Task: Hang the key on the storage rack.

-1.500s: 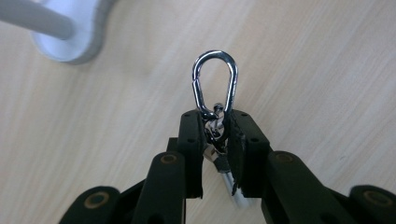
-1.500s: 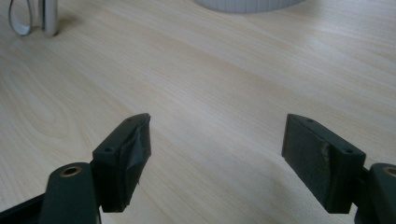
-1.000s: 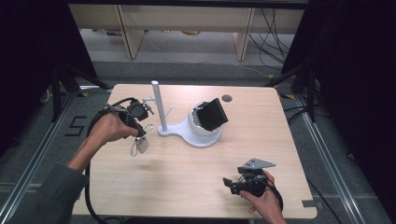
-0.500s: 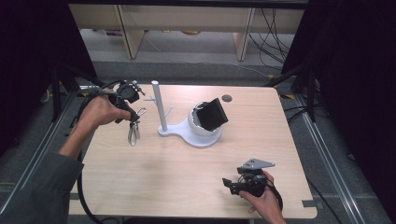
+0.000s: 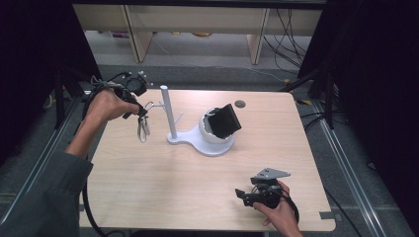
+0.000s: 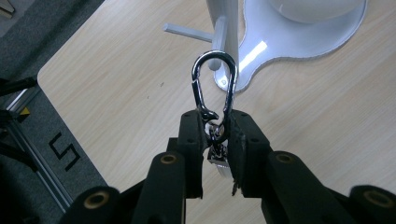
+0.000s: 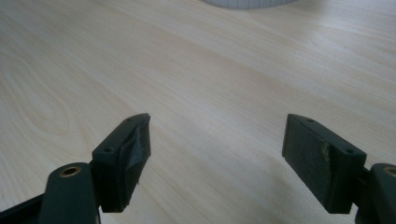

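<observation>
One slip seems likely: the left claw (image 6: 217, 140) pinches only the carabiner (image 6: 214, 88) swivel beside the white stand (image 5: 168, 111), so it could twist (right claw (image 7: 217, 158) gapes empty).

One readable mark: black angular sign, like an "S" or "5", painted on grey floor (image 6: 60, 154) beside the table's corner (image 6: 46, 74), seen in left gripper view. Nothing else legible on table, stand or grippers.

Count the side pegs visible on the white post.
2: one peg sticks out sideways toward the table edge; another peg points at the carabiner held in the left claw. Others may be hidden behind the post.
</observation>
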`<state>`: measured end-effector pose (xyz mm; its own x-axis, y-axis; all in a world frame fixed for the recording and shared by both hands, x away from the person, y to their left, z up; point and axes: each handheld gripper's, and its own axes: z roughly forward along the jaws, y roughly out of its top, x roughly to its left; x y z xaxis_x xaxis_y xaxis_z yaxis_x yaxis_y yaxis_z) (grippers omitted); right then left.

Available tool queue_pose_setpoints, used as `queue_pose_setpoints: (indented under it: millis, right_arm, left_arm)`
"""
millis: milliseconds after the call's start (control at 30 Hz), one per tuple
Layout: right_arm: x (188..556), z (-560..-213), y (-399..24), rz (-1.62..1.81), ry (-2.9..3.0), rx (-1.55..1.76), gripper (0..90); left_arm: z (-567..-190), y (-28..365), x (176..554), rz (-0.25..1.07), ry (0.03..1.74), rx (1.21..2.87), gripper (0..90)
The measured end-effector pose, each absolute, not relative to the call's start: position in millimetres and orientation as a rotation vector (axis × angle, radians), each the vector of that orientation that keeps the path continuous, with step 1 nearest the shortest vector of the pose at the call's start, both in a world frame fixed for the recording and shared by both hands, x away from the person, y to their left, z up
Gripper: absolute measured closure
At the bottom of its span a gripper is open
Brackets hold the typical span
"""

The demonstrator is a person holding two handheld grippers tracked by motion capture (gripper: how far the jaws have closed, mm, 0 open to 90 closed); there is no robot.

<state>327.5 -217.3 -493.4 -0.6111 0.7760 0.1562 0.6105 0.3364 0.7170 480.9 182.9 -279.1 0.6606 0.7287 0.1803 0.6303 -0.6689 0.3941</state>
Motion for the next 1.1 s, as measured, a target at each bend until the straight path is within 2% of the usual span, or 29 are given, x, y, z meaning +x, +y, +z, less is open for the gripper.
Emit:
queue_pose_setpoints:
  millis: [1100]
  right_arm:
    - [326, -494, -214, 1.157, 2.398, 1.301, 24.4]
  left_arm:
    - [-308, 163, 504, 0.471, 1.089, 2.584, 74.9]
